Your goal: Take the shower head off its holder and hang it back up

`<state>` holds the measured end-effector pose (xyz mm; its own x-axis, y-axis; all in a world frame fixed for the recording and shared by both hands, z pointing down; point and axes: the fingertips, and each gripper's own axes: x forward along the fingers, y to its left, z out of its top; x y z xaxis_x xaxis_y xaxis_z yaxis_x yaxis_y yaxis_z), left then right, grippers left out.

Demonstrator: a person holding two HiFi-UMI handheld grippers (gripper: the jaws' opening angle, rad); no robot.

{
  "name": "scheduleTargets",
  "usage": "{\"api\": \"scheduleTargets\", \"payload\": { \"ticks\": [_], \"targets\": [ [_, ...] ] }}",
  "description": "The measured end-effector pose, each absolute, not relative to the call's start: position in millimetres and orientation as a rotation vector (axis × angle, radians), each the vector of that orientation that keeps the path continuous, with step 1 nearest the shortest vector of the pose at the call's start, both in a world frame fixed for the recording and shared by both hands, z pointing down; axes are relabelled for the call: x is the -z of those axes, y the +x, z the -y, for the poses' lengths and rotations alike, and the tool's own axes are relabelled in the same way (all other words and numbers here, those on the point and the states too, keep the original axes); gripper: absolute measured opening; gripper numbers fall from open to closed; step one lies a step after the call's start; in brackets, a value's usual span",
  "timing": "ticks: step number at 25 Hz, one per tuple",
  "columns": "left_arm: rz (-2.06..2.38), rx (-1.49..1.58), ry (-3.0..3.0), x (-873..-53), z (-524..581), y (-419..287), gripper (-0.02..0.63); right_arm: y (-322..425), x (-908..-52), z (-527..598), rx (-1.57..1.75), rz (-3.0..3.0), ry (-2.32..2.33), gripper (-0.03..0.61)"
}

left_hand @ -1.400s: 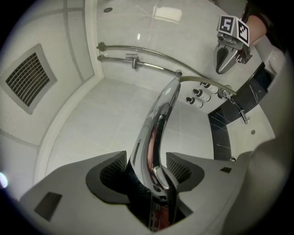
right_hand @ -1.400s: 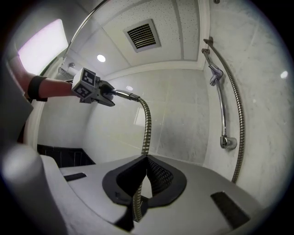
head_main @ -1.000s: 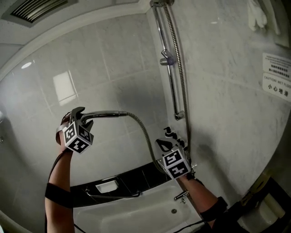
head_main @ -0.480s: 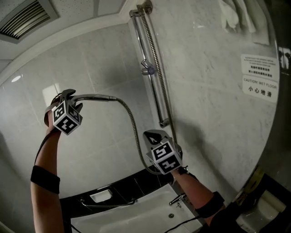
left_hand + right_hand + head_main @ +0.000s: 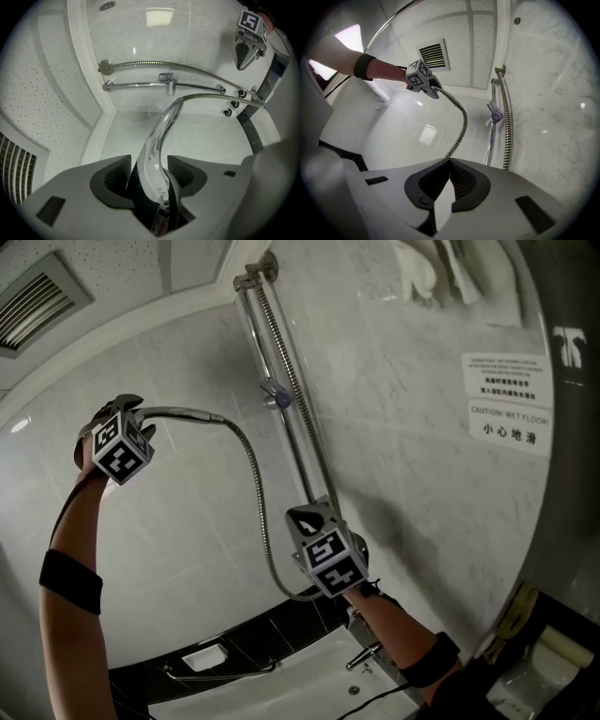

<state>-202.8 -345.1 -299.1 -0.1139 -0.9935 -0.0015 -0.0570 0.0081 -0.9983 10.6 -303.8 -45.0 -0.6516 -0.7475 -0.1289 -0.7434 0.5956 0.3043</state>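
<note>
Shower head [image 5: 158, 140] is off and up in the air, its handle clamped between the left gripper's [image 5: 150, 176] jaws. They stand roughly half apart round it and have just been closing a touch tighter. Right gripper [image 5: 449, 180] is pinched fully together with nothing in it, near the hose [image 5: 461, 129]. Rehanging looks to be the step. Next, carry the handle across to the holder [image 5: 275, 399] on the rail [image 5: 136, 85] and seat it.

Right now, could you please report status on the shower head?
Left claw has just been closing on shower head, held aloft. Right claw shut, empty. Holder on rail vacant; hose runs close beside it.
</note>
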Motion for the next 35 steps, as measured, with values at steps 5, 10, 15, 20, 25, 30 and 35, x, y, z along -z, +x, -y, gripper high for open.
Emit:
{"api": "scheduleTargets", "payload": {
  "ticks": [5,10,15,20,25,30,35],
  "targets": [
    [-1.326,1.268,-1.138,341.1,348.6,-183.6,0.247,15.8,49.9,312.2,0.529,2.806,1.311,0.018],
    [-1.326,1.233,-1.143,369.9,348.4,-159.4,0.247,21.5,56.3,317.0,0.528,2.818,1.317,0.018],
    [-1.295,1.24,-1.111,384.7,351.1,-138.9,0.247,24.9,58.0,320.7,0.529,2.826,1.316,0.018],
    [-1.28,1.223,-1.127,390.0,350.6,-123.0,0.247,32.1,56.5,325.2,0.521,2.824,1.325,0.018],
    [-1.266,1.22,-1.138,388.7,354.1,-113.4,0.247,34.3,54.6,327.0,0.516,2.824,1.323,0.018],
    [-1.25,1.216,-1.147,384.7,364.0,-104.3,0.247,37.0,53.4,328.1,0.517,2.822,1.325,0.018],
    [-1.219,1.222,-1.157,373.8,375.7,-89.7,0.247,42.8,50.9,329.1,0.52,2.81,1.334,0.018]
  ]
}}
